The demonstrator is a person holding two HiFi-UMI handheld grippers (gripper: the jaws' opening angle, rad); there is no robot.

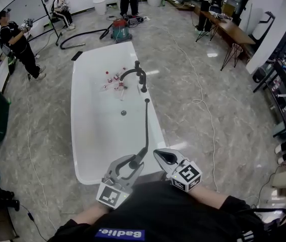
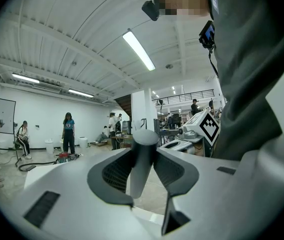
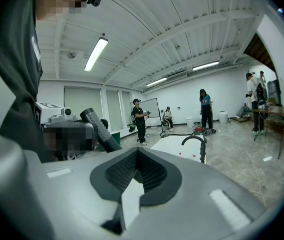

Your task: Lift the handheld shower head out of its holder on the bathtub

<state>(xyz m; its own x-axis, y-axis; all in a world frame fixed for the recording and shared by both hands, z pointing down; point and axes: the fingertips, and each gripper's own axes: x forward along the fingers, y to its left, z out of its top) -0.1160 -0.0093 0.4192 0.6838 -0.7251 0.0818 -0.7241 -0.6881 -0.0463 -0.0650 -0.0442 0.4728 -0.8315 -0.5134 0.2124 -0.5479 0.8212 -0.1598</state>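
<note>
Two grippers hover at the tub's [image 1: 84, 150] near end: left gripper [image 1: 132, 162] clamps the upright shower head [image 2: 143, 159], right gripper [image 1: 163, 156] sits closed, empty, beside.

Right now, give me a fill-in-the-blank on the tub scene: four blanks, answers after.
1. The left hand-held gripper is shut on the ____.
2. The right hand-held gripper is shut and holds ____.
3. The faucet on the rim of the bathtub is coloured ____.
4. The hose runs from the bathtub rim to the ____ hand-held gripper.
Missing words: shower head; nothing; black; left.
</note>
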